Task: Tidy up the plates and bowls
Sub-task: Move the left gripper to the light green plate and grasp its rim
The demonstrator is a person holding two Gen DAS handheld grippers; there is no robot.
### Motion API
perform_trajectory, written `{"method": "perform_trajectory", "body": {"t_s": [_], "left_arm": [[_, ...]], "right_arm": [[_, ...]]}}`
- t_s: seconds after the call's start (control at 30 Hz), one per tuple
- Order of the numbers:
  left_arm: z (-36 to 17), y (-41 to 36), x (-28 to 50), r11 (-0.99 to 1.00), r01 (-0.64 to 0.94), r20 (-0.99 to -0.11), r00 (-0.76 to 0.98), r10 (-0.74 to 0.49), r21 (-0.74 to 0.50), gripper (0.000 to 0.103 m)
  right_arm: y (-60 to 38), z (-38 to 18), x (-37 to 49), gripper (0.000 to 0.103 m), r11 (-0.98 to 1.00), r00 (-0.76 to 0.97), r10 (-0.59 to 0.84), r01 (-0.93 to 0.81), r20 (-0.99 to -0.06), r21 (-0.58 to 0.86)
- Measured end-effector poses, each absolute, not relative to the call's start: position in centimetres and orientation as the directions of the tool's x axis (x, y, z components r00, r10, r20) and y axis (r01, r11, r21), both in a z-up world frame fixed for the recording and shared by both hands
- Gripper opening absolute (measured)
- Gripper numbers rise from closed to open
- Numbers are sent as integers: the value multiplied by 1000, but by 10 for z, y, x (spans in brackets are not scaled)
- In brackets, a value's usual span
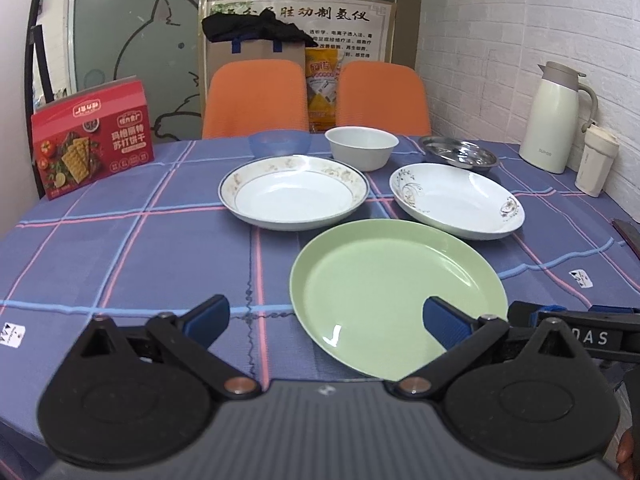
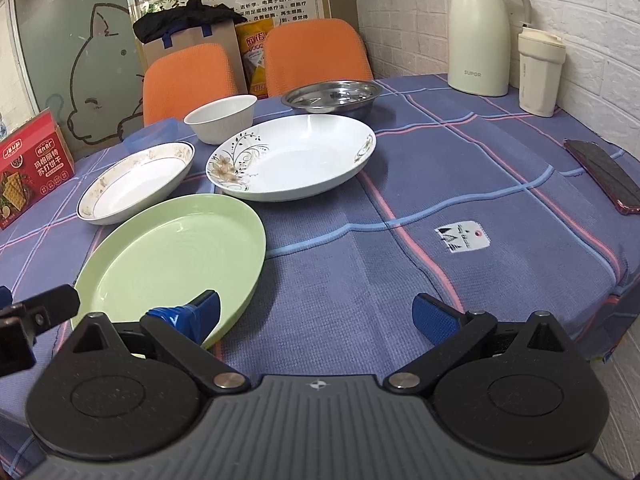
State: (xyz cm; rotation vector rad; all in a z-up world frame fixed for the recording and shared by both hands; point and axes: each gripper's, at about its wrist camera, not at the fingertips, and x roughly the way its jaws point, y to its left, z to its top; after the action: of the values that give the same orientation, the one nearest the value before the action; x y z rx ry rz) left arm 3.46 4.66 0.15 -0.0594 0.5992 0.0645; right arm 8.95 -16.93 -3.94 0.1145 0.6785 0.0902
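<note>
Here the green plate (image 1: 396,292) lies nearest on the table, just ahead of both grippers: right of centre for the left gripper (image 1: 326,322), left of the right gripper (image 2: 316,316). Both sets of jaws stand apart, holding nothing. Every plate and bowl looks empty.

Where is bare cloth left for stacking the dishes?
Free: between the cracker box and gold-rimmed plate; between the green plate and phone. Crowded: the far middle around the white bowl.
</note>
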Motion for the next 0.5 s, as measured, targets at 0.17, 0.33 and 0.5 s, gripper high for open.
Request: {"method": "perform_trajectory", "body": {"t_s": [0.17,0.33,0.5], "left_arm": [[0,64,56,996,-89,-607,793,53,-30,103],[-5,83,73,994,-88,-647,762,23,-69,103],[-13,90,96,991,-49,-682,730,-52,-128,103]], "right_arm": [[-159,-37,101,90,989,758,142,-84,-637,121],[-144,-40,113,90,979,728,202,-159,-655,125],[-128,-47,125,90,973,703,214,-213,-678,86]]}}
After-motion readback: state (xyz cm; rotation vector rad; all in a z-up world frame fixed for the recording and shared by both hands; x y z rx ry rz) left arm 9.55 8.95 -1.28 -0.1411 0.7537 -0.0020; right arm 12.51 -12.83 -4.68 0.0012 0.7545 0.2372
